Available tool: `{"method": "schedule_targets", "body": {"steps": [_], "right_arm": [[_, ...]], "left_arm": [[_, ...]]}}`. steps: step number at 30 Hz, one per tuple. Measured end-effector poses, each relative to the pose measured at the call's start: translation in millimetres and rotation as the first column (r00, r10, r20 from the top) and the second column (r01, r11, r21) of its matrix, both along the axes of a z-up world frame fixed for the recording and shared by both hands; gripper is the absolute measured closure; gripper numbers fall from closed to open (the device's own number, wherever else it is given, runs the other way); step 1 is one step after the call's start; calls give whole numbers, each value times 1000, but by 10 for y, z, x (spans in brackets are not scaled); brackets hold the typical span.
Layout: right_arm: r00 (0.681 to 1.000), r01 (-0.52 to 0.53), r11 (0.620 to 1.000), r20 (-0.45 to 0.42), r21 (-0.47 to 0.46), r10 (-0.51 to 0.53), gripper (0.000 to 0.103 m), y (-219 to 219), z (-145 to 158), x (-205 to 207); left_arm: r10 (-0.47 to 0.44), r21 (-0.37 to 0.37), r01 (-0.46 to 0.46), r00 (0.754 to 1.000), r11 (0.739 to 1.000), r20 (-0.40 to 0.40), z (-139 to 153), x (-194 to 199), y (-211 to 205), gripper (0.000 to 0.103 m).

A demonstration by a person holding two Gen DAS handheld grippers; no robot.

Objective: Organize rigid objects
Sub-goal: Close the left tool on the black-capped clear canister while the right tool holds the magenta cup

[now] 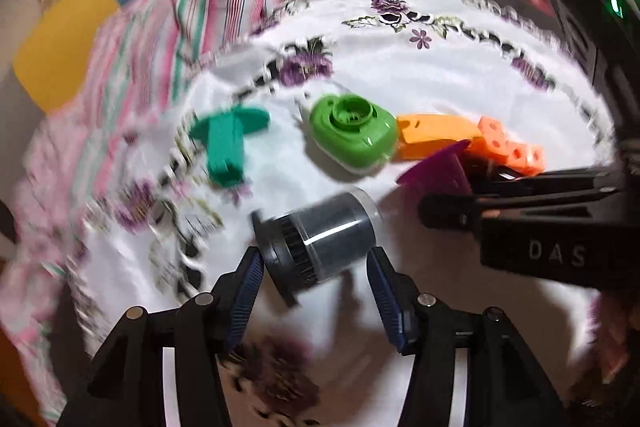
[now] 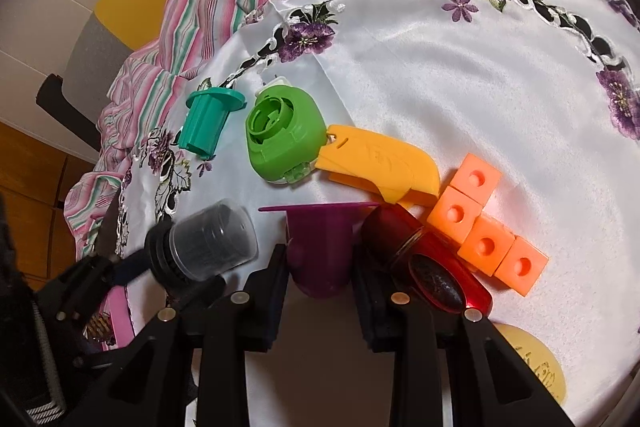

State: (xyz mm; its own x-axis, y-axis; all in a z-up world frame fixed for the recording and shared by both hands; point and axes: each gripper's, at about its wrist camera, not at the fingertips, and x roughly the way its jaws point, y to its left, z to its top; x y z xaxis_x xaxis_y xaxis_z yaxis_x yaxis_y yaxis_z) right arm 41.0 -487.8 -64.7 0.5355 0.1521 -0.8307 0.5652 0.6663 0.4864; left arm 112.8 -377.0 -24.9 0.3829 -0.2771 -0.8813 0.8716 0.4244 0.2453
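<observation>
Dark capped jar (image 1: 316, 243): lying on its side on the white embroidered cloth (image 1: 400, 75), sitting between the left gripper (image 1: 316, 291)'s spread, seemingly non-pressing pads. Purple flanged piece (image 2: 320, 247): being clenched by the right gripper (image 2: 320, 275), joining the row of green cap (image 2: 284, 143), orange cover (image 2: 376, 163) and cube block (image 2: 484, 223).

You are looking at a white cloth (image 2: 440, 87) showing purple flowers, a teal flanged piece (image 2: 204, 125), a lime-green cap (image 2: 284, 143), orange cubes (image 2: 486, 227) and a purple funnel (image 2: 320, 247).

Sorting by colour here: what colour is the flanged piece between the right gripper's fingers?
Purple, clearest in the right wrist view.
</observation>
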Motion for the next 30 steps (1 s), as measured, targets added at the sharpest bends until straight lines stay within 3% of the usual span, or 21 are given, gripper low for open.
{"method": "schedule_targets", "body": {"steps": [3, 5, 6, 7, 8, 13, 15, 18, 20, 23, 24, 27, 30], "right_arm": [[1000, 2, 1000, -1, 1, -2, 72, 2, -1, -3], [1000, 1, 1000, 0, 0, -1, 72, 4, -1, -2], [1000, 1, 1000, 0, 0, -1, 72, 2, -1, -4], [1000, 1, 1000, 0, 1, -1, 72, 1, -2, -4], [1000, 2, 1000, 0, 2, -2, 72, 0, -1, -6], [1000, 16, 1000, 3, 14, -16, 72, -20, -6, -24], [1000, 29, 1000, 3, 5, -29, 72, -32, 6, -51], [999, 45, 999, 13, 5, -45, 72, -55, 27, -91], [998, 57, 998, 19, 3, -57, 72, -69, 41, -119], [997, 73, 997, 20, 9, -73, 72, -100, 32, -137], [997, 76, 997, 18, 16, -76, 72, -108, 22, -138], [996, 84, 996, 6, 31, -84, 72, -119, -14, -145], [996, 90, 995, 9, 44, -91, 72, -133, -25, -153]], "left_arm": [[-42, 57, 40, 998, 998, 41, -41, -20, -124, 46], [-35, 70, 35, 999, 997, 12, -106, 16, -148, 49], [-13, 58, 14, 1000, 998, -22, -142, 58, -129, 55], [5, 46, -3, 999, 999, -48, -172, 92, -104, 77], [25, 27, -23, 997, 999, -78, -188, 115, -61, 81], [78, -111, -94, 987, 989, -142, -131, 98, 242, 82], [113, -149, -134, 983, 980, -141, -89, 102, 314, 73], [144, -257, -202, 963, 945, -227, 32, 157, 424, 56], [163, -300, -238, 953, 924, -254, 109, 195, 428, 55], [196, -293, -285, 934, 913, -299, 156, 279, 307, 45], [211, -288, -315, 916, 904, -341, 159, 323, 257, 38], [262, -273, -389, 876, 880, -405, 139, 409, 111, 29], [291, -240, -401, 874, 884, -389, 75, 370, -45, 26]]}}
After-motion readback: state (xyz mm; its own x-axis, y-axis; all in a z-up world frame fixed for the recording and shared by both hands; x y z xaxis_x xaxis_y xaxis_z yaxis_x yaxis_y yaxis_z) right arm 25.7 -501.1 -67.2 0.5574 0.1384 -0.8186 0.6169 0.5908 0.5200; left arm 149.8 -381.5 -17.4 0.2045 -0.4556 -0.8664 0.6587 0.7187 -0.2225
